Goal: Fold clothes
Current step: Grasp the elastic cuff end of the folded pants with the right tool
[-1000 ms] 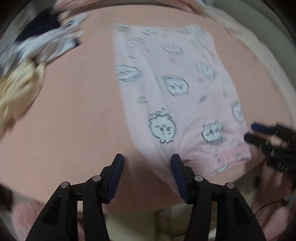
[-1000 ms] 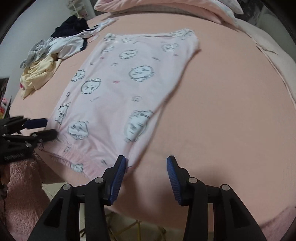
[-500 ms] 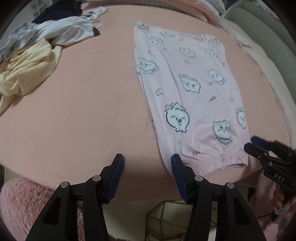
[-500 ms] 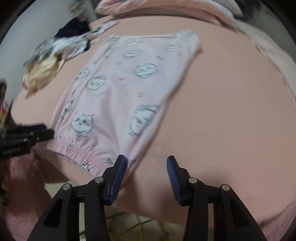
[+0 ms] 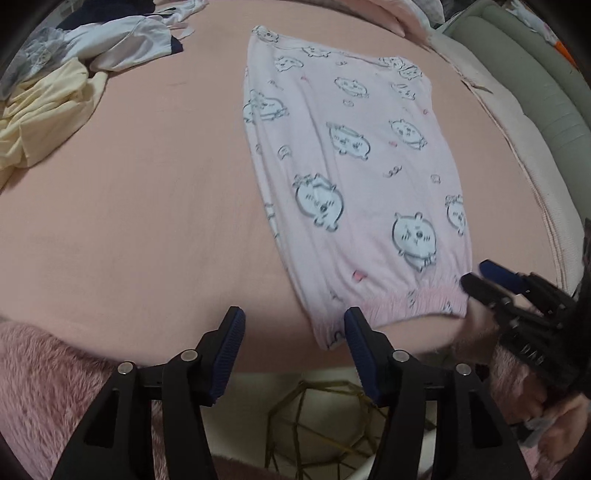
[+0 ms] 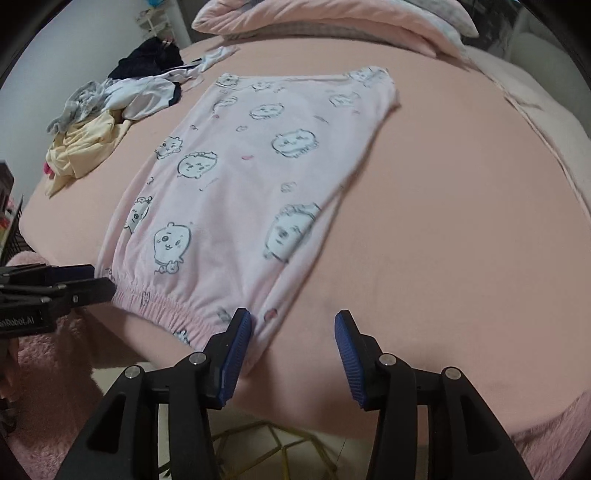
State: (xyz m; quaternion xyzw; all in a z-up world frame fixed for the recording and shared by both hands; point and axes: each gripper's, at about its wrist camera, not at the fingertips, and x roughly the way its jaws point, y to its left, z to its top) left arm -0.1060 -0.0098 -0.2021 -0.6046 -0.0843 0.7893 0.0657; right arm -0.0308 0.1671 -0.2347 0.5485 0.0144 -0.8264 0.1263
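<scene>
- The pink printed garment (image 5: 354,177) lies flat and smooth on the bed (image 5: 147,206), its elastic band at the bed's near edge and its far end reaching toward the pillows (image 6: 332,22) at the head. It looks already doubled lengthwise into one long panel, though the layers are hard to tell apart.
- Since a second ago the left gripper (image 5: 293,354) has drawn back toward the near edge: the garment showed large and blurred then and now sits sharp, with the whole panel in view. The right gripper (image 6: 293,350) has shifted only a little.
- Both tongs stand with jaws spread and nothing between them. The left one hovers at the band's left corner, the right one at its right corner, each with one pad just beside the cloth.
- My reading is that the two are lining up on the band's corners, which would suit carrying that end toward the far end for a crosswise fold; the pictures do not settle whether either pad touches the fabric.
- Outward, a heap of other clothes (image 6: 103,122), cream, white, grey and dark, lies at the bed's far left corner, well apart from the garment.
- A fuzzy pink cover (image 5: 48,369) hangs along the near edge beneath the grippers; below it a gold wire frame (image 5: 314,424) stands on the floor.
- Nothing lies on the garment or across the fold's path; the close bed edge leaves little room under the band.
</scene>
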